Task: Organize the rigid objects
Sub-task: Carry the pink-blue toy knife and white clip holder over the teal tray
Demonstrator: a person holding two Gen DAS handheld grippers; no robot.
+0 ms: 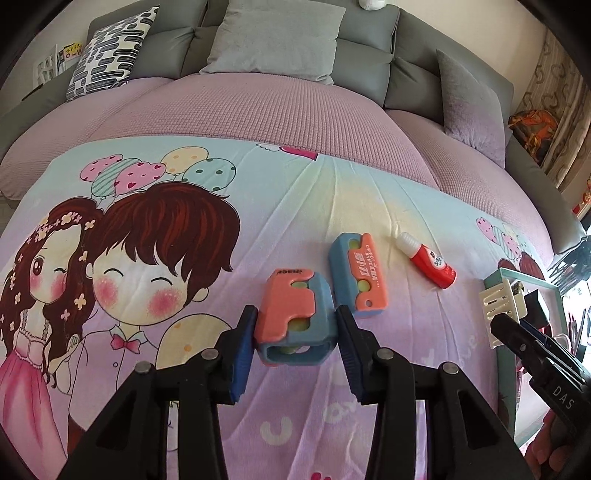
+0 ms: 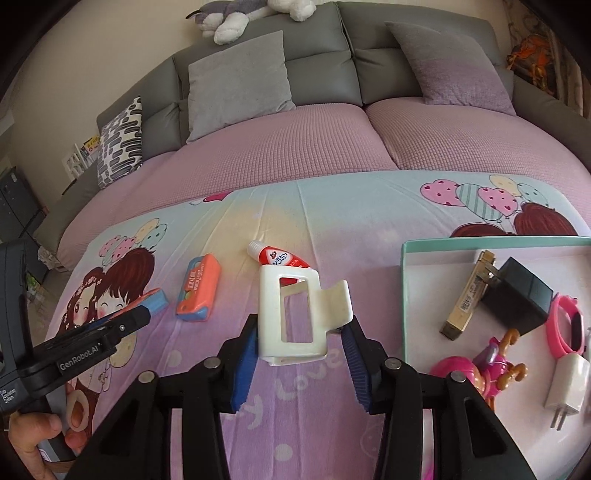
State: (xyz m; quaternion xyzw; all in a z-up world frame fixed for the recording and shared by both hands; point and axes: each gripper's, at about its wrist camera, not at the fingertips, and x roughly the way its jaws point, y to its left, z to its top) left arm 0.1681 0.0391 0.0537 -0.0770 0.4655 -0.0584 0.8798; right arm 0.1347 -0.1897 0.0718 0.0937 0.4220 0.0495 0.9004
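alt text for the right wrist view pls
The right hand-held gripper clamps a white plastic holder above a cartoon-print bedsheet. Beside it, a teal-rimmed tray holds chargers and pink toys; a red tube lies behind.

A home living room: a grey sofa with cushions, a plush toy on top.

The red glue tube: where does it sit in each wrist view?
Left wrist: the red glue tube lies right of centre, beyond the second orange-and-blue toy.
Right wrist: it lies at centre, partly behind the held white holder.
Shared landmark: that second toy.
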